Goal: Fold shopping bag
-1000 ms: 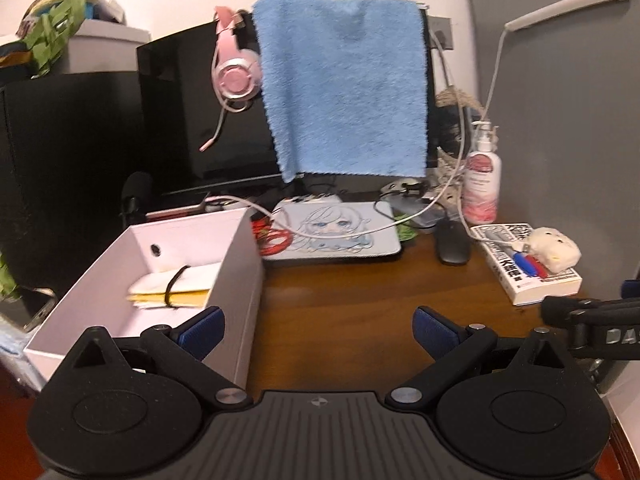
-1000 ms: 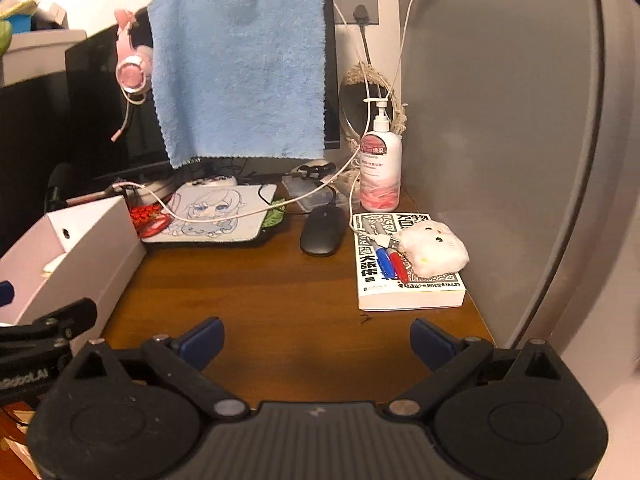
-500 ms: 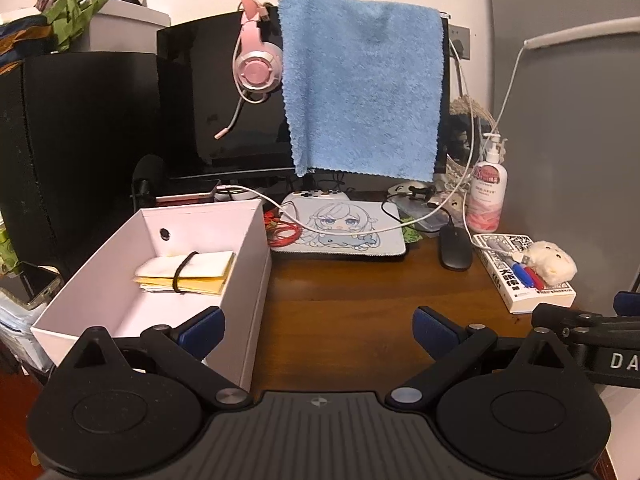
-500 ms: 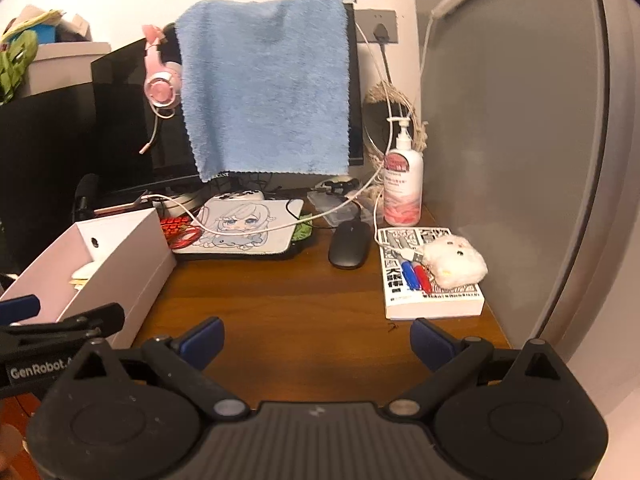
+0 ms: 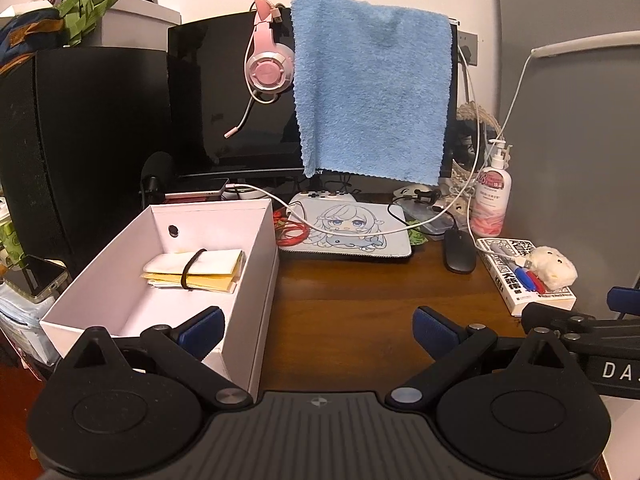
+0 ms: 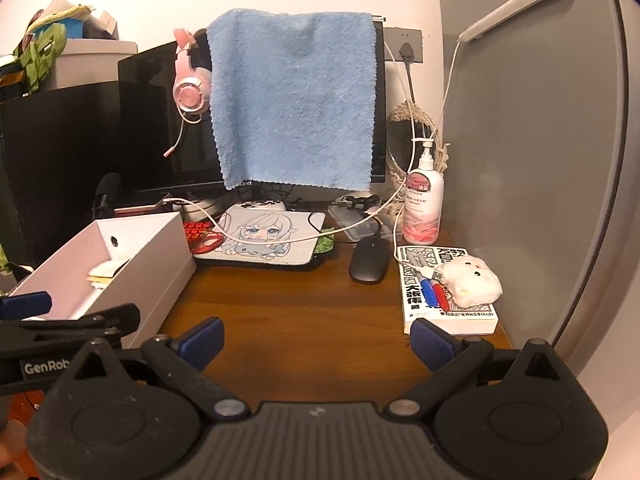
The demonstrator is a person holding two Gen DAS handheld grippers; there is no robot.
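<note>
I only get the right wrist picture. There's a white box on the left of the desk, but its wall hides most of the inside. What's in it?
Observer: The left wrist view looks down into the box. It holds a folded white and yellow bundle with a black band round it.
Operator: Is anything lying to the left of it?
Observer: Yes, a phone lies just beside it.
Operator: Is the left claw holding something?
Observer: No. The left claw is open, with nothing between its fingers.
</note>
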